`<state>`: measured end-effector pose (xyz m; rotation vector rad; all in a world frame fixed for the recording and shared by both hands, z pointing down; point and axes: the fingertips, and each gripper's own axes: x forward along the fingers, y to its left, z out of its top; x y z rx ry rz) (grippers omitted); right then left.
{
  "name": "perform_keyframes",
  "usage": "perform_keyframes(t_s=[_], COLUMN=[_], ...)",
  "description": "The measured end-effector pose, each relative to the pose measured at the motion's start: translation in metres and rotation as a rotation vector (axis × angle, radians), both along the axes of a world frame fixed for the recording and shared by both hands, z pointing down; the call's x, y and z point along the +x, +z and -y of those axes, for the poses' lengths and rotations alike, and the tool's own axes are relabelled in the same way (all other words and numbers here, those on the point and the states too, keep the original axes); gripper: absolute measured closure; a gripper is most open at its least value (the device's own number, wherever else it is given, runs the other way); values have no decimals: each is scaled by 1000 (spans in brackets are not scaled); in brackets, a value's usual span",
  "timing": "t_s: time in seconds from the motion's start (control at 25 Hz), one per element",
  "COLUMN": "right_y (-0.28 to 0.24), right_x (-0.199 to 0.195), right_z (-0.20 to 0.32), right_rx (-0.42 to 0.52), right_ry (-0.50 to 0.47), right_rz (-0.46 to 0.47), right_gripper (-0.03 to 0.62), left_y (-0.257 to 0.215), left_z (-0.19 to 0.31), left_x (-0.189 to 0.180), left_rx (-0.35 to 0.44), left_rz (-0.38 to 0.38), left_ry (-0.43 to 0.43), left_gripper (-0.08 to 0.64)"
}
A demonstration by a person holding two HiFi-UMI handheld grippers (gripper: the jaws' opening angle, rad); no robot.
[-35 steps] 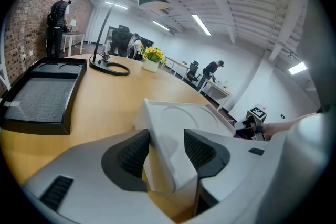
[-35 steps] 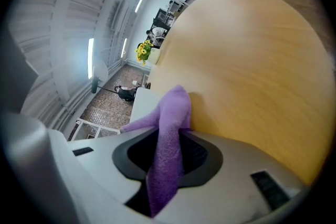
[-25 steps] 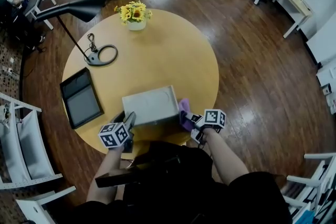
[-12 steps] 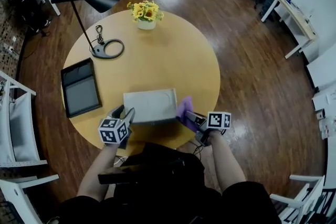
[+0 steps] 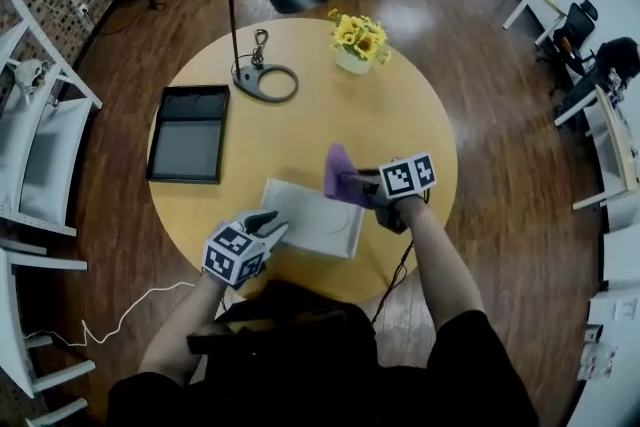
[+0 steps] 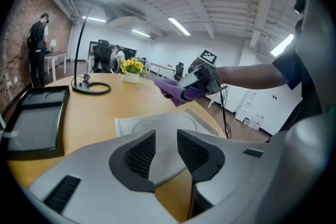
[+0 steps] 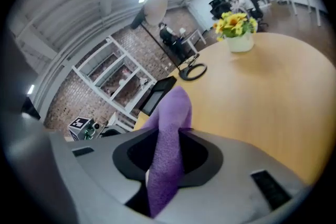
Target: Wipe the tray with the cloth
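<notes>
Task item, tray (image 5: 318, 221): white, shallow, lying flat on the round desk (image 5: 400, 130) near my edge. I see nothing on it.
Task item, cloth (image 5: 340, 173): purple, off the desk, held in the air over the tray's far long edge.
Right gripper (image 5: 362, 185): fingers pinch the cloth, which stands up between them in the right gripper view with a free end flopping past the tips.
Left gripper (image 5: 268, 223): at the tray's near left corner. Its fingers have just been closing and now stand part spread. The left gripper view shows the tray's near edge in the gap, and I see no pad pressing on it.
Key relation: the tray lies below the cloth and toward me. Its long axis runs across my front, slanting from far left to near right. The right hand is the nearer one for the wipe.
Stage, my judgement: wiping has not begun, since the cloth is not touching the tray.
Next move, my judgement: lower the cloth onto the tray floor and stroke along the long axis.
Risk: 1 unsecured tray could slide on the smooth desk.
</notes>
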<state>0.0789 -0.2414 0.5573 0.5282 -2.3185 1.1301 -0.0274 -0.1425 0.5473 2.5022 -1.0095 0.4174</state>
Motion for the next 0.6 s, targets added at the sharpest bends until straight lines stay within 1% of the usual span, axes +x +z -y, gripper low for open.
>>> perform_keyframes(t_s=[0.04,0.12,0.24,0.32,0.4,0.52,0.6], right_y=[6,19,45,68,93,119,126], right_x=[-18,-53,-103,-127,-144,-153,-152], right_z=[9,23,36,39,37,28,26], right_rx=[-18,-42,-123,-222,-330,-474,-547], right_ry=[-55,-156,-273,-319,-355,-392,-394], right_rz=[-14,-39,-58,-81,-114,-137,-128], right_gripper=[491,491,491,491,491,491,491], left_y=[3,9,25,37,44,55,57], left_z=[2,4,5,5,4,1,2], left_x=[0,-4,-12,-16,-15,-8,-11], left_rx=[-22,-40,-62,-70,-72,-92,-107], left_rz=[-10,1,69,130,166,202,199], left_ry=[-25,-91,-178,-211,-228,-250,-294], left_gripper=[433,433,433,433,434,433,447])
